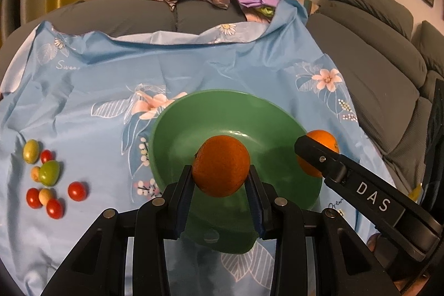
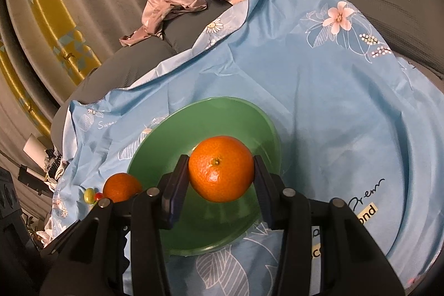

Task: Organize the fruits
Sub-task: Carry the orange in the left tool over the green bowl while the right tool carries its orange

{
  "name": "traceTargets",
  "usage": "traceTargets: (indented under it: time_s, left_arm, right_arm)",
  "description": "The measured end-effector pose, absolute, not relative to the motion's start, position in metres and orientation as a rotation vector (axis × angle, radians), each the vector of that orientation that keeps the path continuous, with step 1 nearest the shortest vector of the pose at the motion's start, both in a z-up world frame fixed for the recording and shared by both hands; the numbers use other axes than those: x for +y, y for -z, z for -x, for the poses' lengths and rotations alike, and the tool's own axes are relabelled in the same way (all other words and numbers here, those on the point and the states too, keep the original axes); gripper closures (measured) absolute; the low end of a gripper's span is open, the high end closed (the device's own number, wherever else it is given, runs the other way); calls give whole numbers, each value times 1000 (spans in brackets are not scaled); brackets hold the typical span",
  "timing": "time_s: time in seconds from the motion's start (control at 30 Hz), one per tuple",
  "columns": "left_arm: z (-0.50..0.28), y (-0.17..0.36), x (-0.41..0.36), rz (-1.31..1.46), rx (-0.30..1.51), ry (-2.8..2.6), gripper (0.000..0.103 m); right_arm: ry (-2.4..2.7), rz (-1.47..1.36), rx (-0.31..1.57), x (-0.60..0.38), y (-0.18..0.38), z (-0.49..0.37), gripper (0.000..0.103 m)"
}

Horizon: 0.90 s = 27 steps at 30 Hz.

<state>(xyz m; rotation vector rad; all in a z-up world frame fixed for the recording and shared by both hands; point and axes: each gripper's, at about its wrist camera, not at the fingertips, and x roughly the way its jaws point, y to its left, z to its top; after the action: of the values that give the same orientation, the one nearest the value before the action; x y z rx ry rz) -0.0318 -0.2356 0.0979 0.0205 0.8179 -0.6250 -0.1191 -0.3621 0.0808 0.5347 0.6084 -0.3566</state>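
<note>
Both grippers carry fruit over the green bowl (image 1: pixel 194 113). The left gripper (image 1: pixel 220 179) clamps an orange (image 1: pixel 222 165) above the bowl's near-centre. The right gripper (image 2: pixel 220 171) clamps a second orange (image 2: pixel 222 167) above the bowl's right rim. Each load has the basin directly beneath; neither is nearer. Small red and green fruits (image 1: pixel 45 176) lie on the cloth (image 1: pixel 97 79), well left of the bowl.

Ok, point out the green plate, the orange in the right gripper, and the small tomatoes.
green plate (image 2: pixel 266 124), right wrist view, far rim.
orange (image 2: pixel 221 168), right wrist view, its middle.
small tomatoes (image 1: pixel 77 191), left wrist view, a lone red one.
</note>
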Motion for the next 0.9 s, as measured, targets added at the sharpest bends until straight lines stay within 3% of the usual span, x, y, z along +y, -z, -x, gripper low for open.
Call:
traceTargets:
  time_s: [0.9]
  left_arm:
    - [22, -82, -247, -26, 878, 634, 66]
  right_arm:
    - [388, -507, 669, -362, -71, 110, 57]
